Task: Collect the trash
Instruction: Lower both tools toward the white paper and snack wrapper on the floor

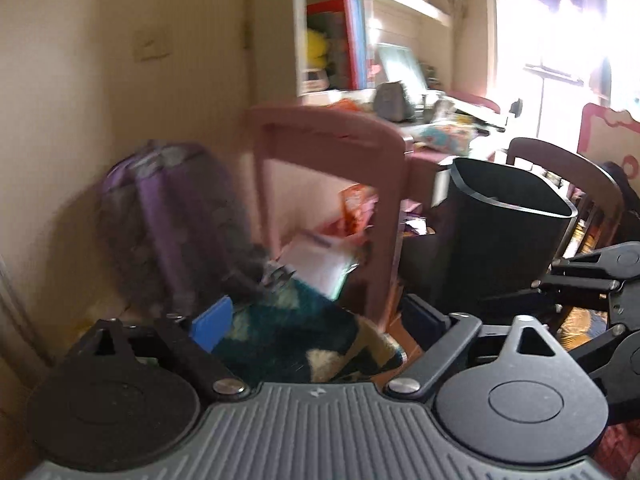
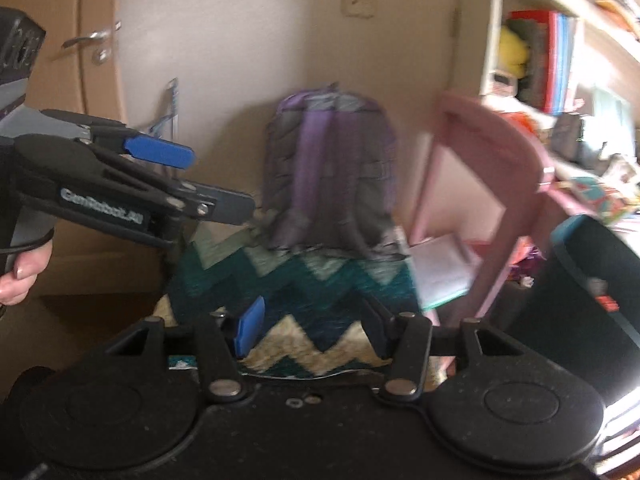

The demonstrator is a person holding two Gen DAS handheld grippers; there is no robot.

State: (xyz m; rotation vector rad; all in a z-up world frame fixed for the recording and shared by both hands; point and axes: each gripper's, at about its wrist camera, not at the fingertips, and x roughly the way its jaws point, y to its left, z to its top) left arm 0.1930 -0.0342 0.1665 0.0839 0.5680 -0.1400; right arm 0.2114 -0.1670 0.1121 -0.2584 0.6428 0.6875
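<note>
A black bin (image 1: 500, 240) stands on the floor right of a pink chair (image 1: 328, 184). Under the chair lie a white sheet of paper (image 1: 316, 264) and an orange wrapper (image 1: 356, 208). My left gripper (image 1: 316, 316) is open above the rug, nothing between its fingers, short of the paper. The right wrist view shows that left gripper (image 2: 220, 184) from the side, jaws apart, held by a hand (image 2: 20, 276). My right gripper (image 2: 312, 324) is open and empty over the zigzag rug (image 2: 300, 292). The paper (image 2: 440, 272) and the bin (image 2: 580, 280) lie to its right.
A purple and grey backpack (image 2: 328, 184) leans on the wall behind the rug. A door (image 2: 80, 80) is at the left. Shelves with books (image 1: 344, 52) and a cluttered desk (image 1: 448, 136) stand behind the chair. A second chair (image 1: 568, 168) is behind the bin.
</note>
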